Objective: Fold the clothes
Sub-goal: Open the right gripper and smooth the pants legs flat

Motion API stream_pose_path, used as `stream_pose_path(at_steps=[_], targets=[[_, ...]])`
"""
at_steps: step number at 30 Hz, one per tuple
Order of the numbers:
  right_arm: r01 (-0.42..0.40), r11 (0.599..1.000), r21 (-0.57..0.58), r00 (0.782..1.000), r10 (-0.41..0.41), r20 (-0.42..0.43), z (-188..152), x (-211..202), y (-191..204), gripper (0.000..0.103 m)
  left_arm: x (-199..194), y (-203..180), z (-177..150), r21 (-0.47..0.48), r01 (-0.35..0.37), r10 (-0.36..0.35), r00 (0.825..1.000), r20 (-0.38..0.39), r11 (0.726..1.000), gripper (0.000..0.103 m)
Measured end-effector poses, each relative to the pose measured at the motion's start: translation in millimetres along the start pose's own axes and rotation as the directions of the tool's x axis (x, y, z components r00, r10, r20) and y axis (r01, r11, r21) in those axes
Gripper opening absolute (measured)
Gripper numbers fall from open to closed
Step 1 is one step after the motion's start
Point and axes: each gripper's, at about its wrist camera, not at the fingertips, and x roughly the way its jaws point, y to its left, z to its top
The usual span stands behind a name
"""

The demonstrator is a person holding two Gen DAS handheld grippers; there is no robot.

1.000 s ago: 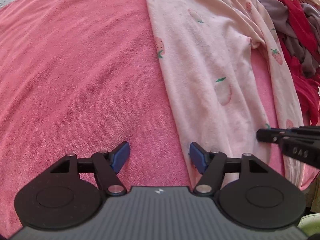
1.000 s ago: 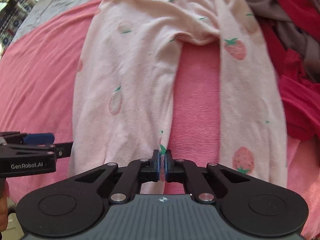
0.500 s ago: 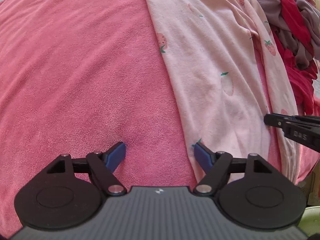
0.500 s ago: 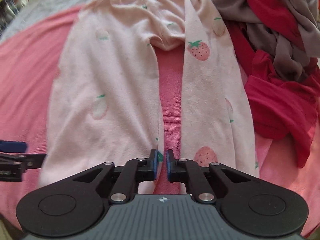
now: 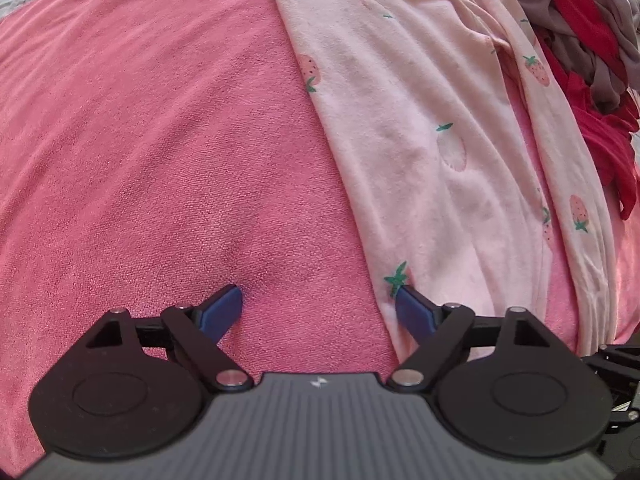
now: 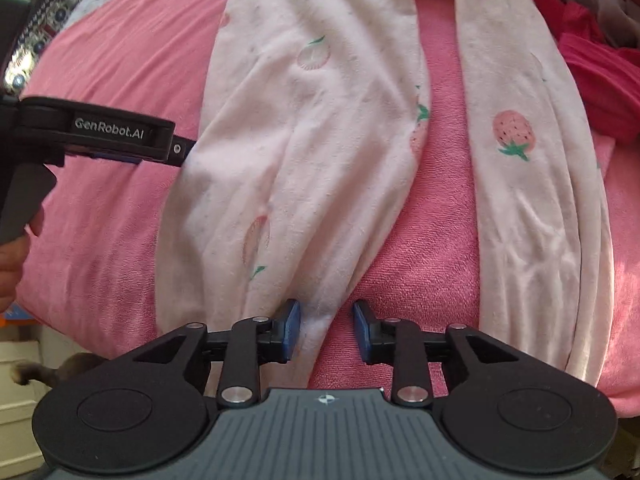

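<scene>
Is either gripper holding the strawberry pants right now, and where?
Neither. The right gripper is opening over a leg cuff of the strawberry pants; the left gripper is opening, straddling that leg's edge.

White lettering reading "GenRobot.AI" stands on the black side of the left gripper (image 6: pixel 120 136), seen from the right wrist view.

Left gripper (image 5: pixel 318 308) points down at pink towel (image 5: pixel 160 152), jaws opening, wide apart, nothing gripped. Left pad over bare towel; right pad at edge of pale pink strawberry-print pants (image 5: pixel 432 148). Pants lie flat, legs running toward camera. Red and grey clothes pile (image 5: pixel 592 52) at top right. Right gripper part (image 5: pixel 618 364) at lower right edge.
</scene>
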Motion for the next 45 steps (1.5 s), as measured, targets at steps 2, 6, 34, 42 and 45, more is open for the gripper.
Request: stream_pose_path(at_steps=[2,6,34,42,45], targets=[[-0.004,1.000,0.006,1.000,0.004,-0.005,1,-1,2,0.015,-2,-2,0,0.003,-0.004,0.004,1.000,0.002,1.000,0.086],[-0.024,0.999,0.048,0.999,0.026,-0.029,5,-9,-3,0.007,-7,-5,1,0.009,-0.006,0.006,1.000,0.004,1.000,0.089],[0.029,0.984,-0.173,0.969,0.015,0.248,108,-54,22,0.034,-32,63,-25,-0.048,-0.045,0.047,0.998,0.042,0.998,0.087],[0.235,0.950,-0.204,0.967,-0.206,0.154,89,-3,26,0.036,-28,66,-39,-0.021,-0.033,0.034,0.999,0.032,0.999,0.087],[0.309,0.941,-0.138,0.946,-0.290,0.143,90,-1,8,0.046,-31,68,-43,-0.012,-0.021,0.022,0.999,0.032,1.000,0.087]])
